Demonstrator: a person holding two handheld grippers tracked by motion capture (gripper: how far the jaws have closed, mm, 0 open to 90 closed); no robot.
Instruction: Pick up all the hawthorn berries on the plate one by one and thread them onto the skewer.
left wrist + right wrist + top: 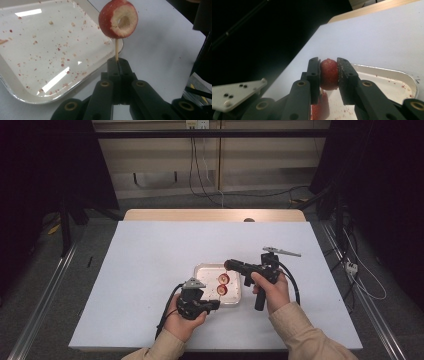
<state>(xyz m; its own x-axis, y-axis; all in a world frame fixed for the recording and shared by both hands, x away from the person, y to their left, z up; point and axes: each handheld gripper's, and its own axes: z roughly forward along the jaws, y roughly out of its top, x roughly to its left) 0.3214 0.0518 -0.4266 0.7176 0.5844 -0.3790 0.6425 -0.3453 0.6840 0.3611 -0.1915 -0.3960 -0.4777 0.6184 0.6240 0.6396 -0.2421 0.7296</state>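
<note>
Pinching a thin wooden skewer (pixel 116 51) between its closed jaws, the left gripper (pixel 117 60) holds the stick upright in its own view, with a cored red fruit (pixel 118 19) speared on the top end; the fruit's pale cut face and hollow middle turn toward the camera. Behind and to the left of it lies a shallow metal tray (pixel 15 92), its floor speckled with red and pale crumbs, resting on the white table cover (pixel 160 50). From the high view, the left gripper (pixel 216 304) sits near the tray's (pixel 202 268) front left corner, held in the person's left hand (pixel 182 320), and two red fruit pieces (pixel 223 284) show in a line over the tray (whether both are on the skewer cannot be told at that size). The right gripper (pixel 229 264) reaches in from the right, held in the right hand (pixel 274 290), with its tip over the tray's far edge. In the right gripper view its jaws are clamped on another red fruit piece (pixel 329 74), one pad on each side, lifted clear above the tray (pixel 409 77); a further bit of red fruit (pixel 322 105) shows just below it, partly hidden by the jaws. The grey three-cornered plate (pixel 235 93) of the left gripper shows at the lower left of that view.
</note>
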